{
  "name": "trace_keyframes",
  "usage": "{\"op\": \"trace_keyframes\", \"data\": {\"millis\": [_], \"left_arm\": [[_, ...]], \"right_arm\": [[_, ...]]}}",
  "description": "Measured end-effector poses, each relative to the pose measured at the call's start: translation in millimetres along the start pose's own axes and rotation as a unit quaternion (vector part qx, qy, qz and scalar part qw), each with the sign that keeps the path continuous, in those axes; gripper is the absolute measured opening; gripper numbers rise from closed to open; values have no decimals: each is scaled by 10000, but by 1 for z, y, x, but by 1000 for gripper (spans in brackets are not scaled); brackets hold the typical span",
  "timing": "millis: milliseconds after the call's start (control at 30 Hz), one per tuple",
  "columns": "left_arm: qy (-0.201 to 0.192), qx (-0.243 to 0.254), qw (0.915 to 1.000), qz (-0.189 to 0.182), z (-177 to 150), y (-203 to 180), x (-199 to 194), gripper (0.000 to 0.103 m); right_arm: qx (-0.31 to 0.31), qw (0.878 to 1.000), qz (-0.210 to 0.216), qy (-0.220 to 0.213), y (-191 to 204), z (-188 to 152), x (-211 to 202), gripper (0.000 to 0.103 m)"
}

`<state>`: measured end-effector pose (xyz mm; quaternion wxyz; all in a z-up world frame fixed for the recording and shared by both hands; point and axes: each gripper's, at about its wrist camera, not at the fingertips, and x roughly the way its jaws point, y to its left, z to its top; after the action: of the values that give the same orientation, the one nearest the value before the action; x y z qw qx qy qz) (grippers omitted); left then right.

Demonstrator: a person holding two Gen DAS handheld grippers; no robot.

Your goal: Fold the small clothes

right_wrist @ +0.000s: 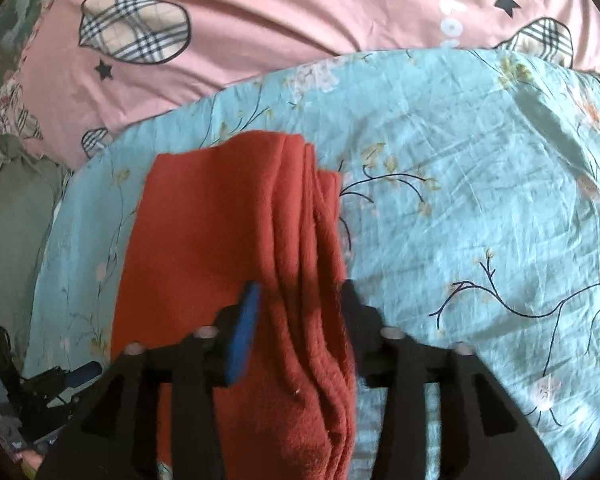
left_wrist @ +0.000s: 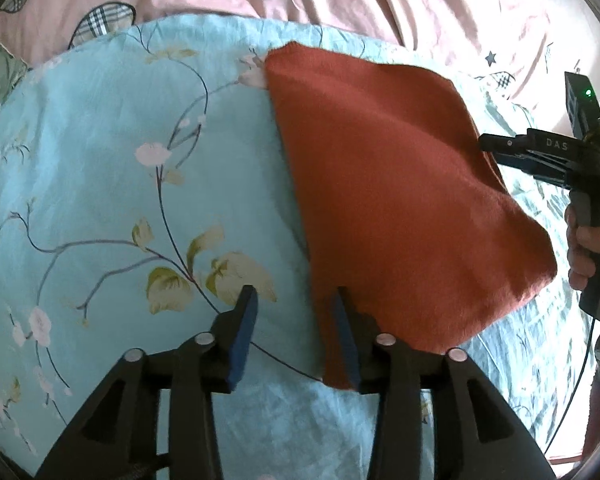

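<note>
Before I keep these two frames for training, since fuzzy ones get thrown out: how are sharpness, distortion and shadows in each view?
Left wrist view: strong fisheye bending, dark vignette at the corners, rust-red cloth fairly sharp, even soft daylight. Right wrist view: same curvature, softer focus overall, left gripper dim at the lower-left rim, right gripper casting a shadow across the cloth's stacked edges.

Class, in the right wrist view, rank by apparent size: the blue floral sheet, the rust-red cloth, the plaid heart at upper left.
1. Blue floral sheet, largest.
2. Rust-red cloth; it lies nearer the camera, which enlarges it.
3. Plaid heart, smallest, farthest away.
</note>
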<state>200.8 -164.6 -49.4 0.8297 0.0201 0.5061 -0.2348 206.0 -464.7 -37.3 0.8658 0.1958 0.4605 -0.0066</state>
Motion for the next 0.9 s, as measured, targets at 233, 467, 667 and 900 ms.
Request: {"op": "trace_keyframes", "data": {"millis": [233,467,667,900], "left_arm": [[46,34,9999,125,9,-8,13,48],[36,32,9995,321,13,-10,13,54],[-24,11,9996,289,11,-12,4,55],[123,74,9999,81,21,-24,13,77]], "right_arm": [[-46,9993,-205,314,-12,-24,21,56],[1,9998,190,115,-12,-22,1,56],[-30,9994,321,84,-6,-22,-5,56],[4,9994,298,156,-7,-28,-4,62]]}}
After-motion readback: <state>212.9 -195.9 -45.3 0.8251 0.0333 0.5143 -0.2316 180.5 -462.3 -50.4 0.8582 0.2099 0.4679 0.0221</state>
